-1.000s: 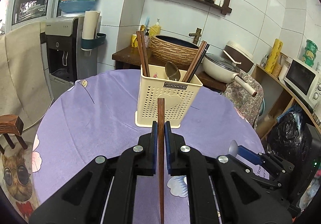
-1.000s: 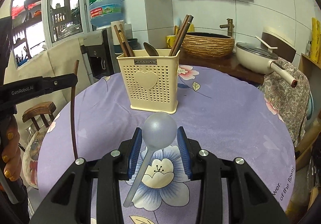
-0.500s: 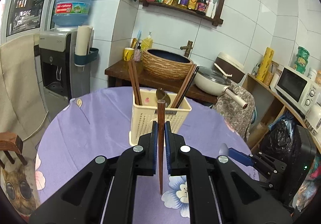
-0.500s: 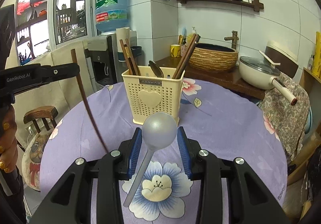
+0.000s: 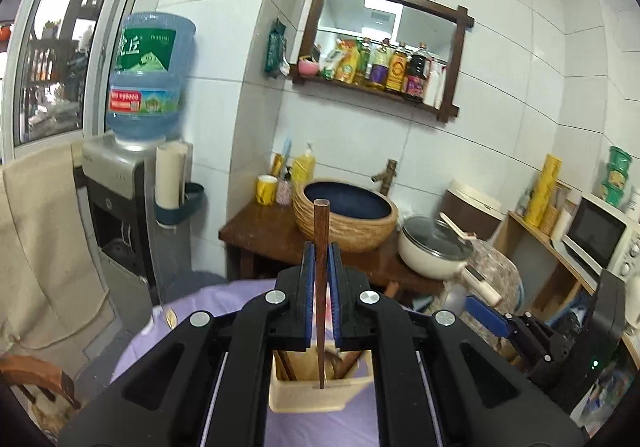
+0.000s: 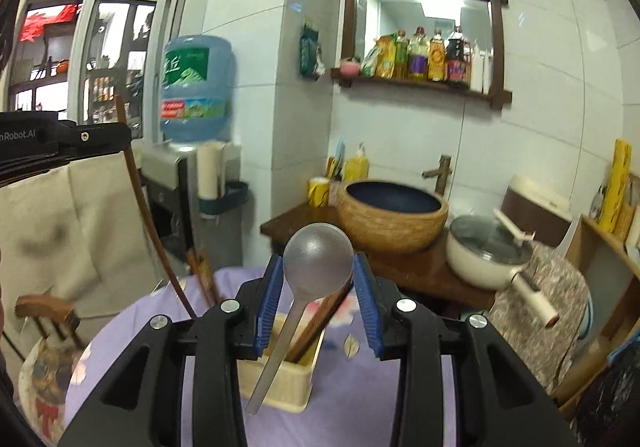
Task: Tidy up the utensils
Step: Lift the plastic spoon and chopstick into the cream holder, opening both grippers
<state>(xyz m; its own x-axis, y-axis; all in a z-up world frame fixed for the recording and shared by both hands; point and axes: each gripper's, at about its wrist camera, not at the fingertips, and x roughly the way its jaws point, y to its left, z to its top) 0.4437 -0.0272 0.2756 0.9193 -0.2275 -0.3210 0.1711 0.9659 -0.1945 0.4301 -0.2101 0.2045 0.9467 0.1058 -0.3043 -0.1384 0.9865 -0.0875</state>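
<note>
Already the cream utensil caddy (image 5: 316,387) on the purple floral tablecloth (image 6: 360,399) holds several chopsticks and a metal spoon. Two pieces remain airborne: the left gripper (image 5: 321,279), jaws nearly closed, clamps a dark wooden chopstick (image 5: 320,287) above the caddy, and the right gripper (image 6: 318,303), jaws part-open, pinches a grey spoon (image 6: 316,259) by its bowl. Judged near done; both still need dropping in.

Cream perforated plastic utensil holder (image 5: 308,395): largely hidden behind black gripper arms.
Bottle labels on wooden wall shelf (image 6: 424,85): too small to read.
Purple flowered surface (image 6: 352,407): blurred.
</note>
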